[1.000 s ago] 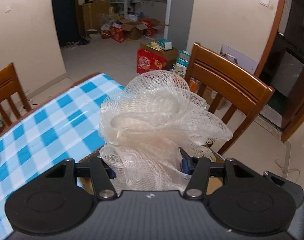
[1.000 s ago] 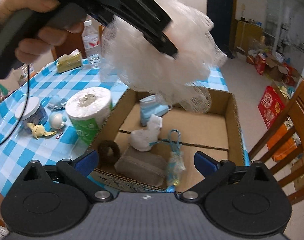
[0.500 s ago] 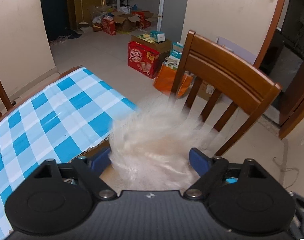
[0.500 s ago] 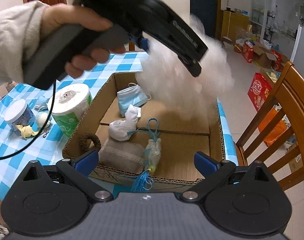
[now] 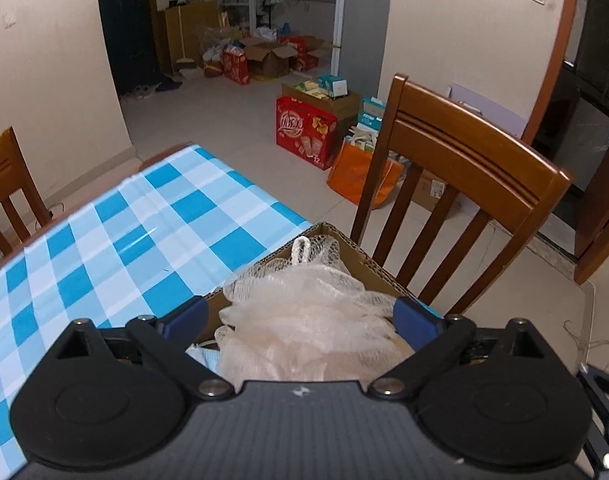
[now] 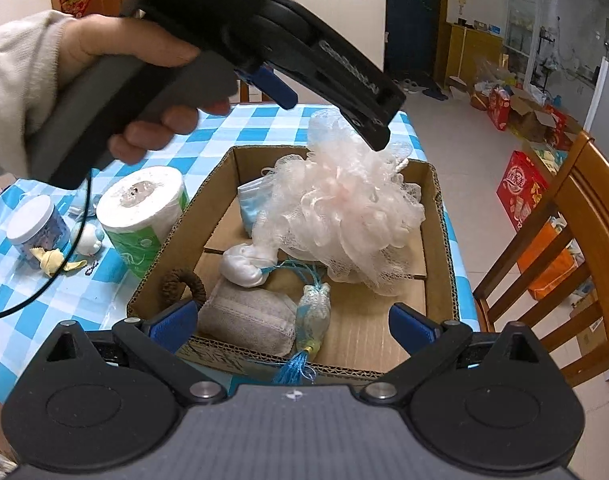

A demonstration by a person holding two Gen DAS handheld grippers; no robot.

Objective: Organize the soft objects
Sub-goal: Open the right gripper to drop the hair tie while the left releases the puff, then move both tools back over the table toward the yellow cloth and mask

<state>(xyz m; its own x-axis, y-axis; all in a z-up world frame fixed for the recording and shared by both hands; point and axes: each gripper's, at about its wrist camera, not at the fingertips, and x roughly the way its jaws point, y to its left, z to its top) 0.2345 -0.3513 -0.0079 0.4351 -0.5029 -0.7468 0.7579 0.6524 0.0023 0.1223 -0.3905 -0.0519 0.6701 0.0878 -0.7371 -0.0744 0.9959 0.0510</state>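
Note:
A pale pink mesh bath pouf (image 6: 344,216) lies in the cardboard box (image 6: 444,240) at its far right; it also shows in the left wrist view (image 5: 304,320). My left gripper (image 5: 300,314) is open and empty just above the pouf; its body shows in the right wrist view (image 6: 336,80). My right gripper (image 6: 292,322) is open and empty at the box's near wall. In the box lie a blue face mask (image 6: 252,208), a white pouch (image 6: 244,264), a grey pad (image 6: 248,316), a tasselled sachet (image 6: 312,316) and a brown ring (image 6: 180,288).
A toilet roll (image 6: 144,208), a white-lidded jar (image 6: 36,224), a small white toy (image 6: 88,240) and a yellow scrap (image 6: 52,260) sit on the blue checked tablecloth (image 6: 64,312) left of the box. A wooden chair (image 6: 564,240) stands right of the table.
My left gripper opened and let go of the pouf, which dropped into the box. The left gripper has lifted slightly. My right gripper has stayed open.

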